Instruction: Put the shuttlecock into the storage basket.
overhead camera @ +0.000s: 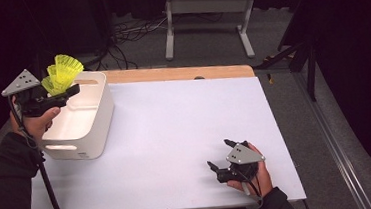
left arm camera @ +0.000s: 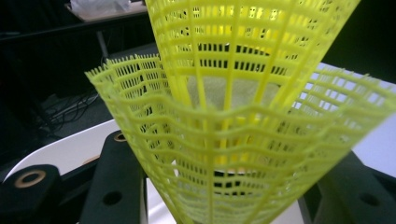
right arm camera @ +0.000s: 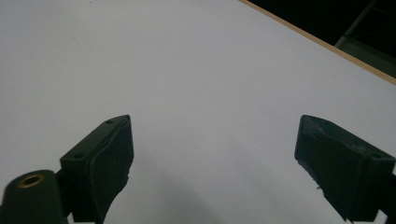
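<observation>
Two yellow mesh shuttlecocks (overhead camera: 62,72), one nested in the other, stick up from my left gripper (overhead camera: 70,90) over the back left corner of a white bin (overhead camera: 96,122). In the left gripper view their skirts (left arm camera: 243,116) fan out wide, and my left gripper (left arm camera: 233,198) is shut on the narrow lower end, with a black jaw on each side. My right gripper (overhead camera: 219,153) rests low on the white table top (overhead camera: 175,125) at the front right. It stands open (right arm camera: 215,158) with nothing between its jaws.
The bin's inside looks bare, and its rim (left arm camera: 60,149) curves below the left jaws. A wooden strip (overhead camera: 181,73) edges the table's far side. Beyond it stand a metal frame (overhead camera: 206,12) and loose cables (overhead camera: 128,34) on the floor.
</observation>
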